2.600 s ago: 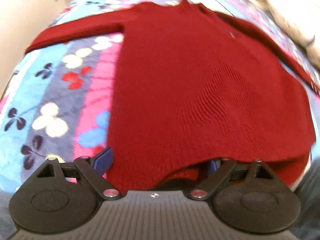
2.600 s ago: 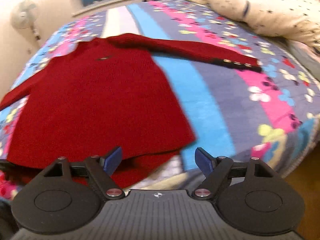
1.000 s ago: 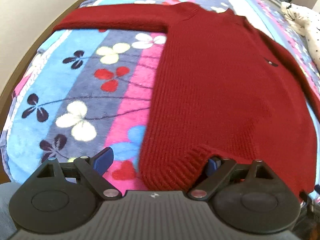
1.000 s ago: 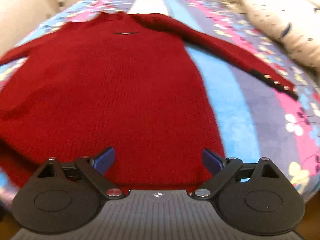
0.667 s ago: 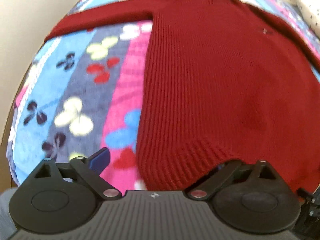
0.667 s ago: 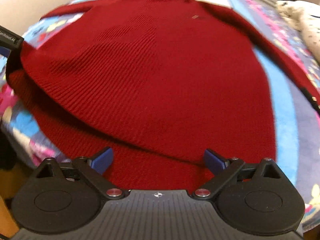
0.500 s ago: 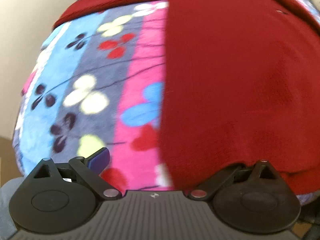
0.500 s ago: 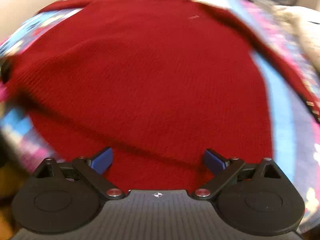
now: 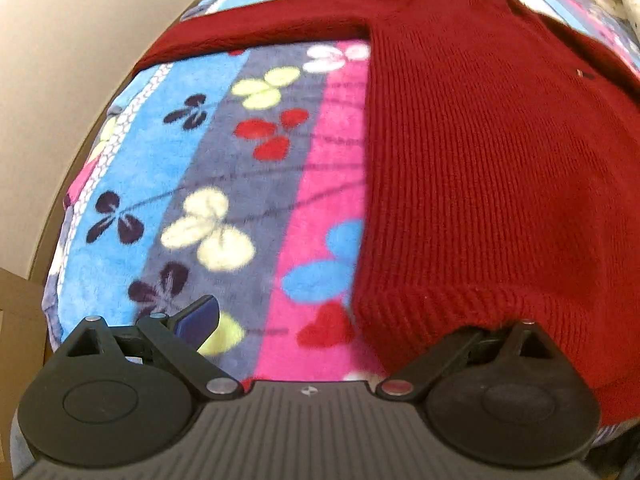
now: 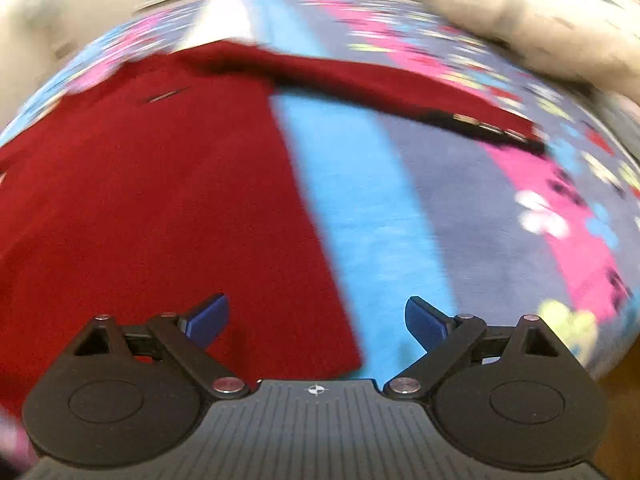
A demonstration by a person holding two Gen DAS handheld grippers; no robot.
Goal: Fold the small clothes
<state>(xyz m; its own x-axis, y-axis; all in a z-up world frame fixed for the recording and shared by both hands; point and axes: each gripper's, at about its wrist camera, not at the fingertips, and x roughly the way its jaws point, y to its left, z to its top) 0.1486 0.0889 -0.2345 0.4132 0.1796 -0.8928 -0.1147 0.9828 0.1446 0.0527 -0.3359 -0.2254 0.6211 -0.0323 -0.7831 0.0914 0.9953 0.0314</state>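
A dark red knit sweater (image 9: pixel 492 168) lies flat, front up, on a flowered striped blanket (image 9: pixel 224 168), both sleeves spread out. My left gripper (image 9: pixel 340 320) is open at the sweater's bottom left corner; its left fingertip (image 9: pixel 200 314) is over the blanket and the right one is hidden under the ribbed hem (image 9: pixel 432 312). In the blurred right wrist view my right gripper (image 10: pixel 316 318) is open over the sweater's (image 10: pixel 152 208) bottom right corner. The right sleeve (image 10: pixel 400 92) stretches out with a dark buttoned cuff (image 10: pixel 496 132).
A cream wall (image 9: pixel 60 60) runs along the bed's left edge. A pale speckled pillow or duvet (image 10: pixel 520 20) lies at the far right of the bed. The blanket (image 10: pixel 480 216) drops off at the near edge, with brown floor (image 10: pixel 620 408) below.
Both grippers have swung outward: the left view now shows more blanket left of the sweater, and the right gripper has moved from over the sweater's middle to its right hem corner. The lifted hem has flattened.
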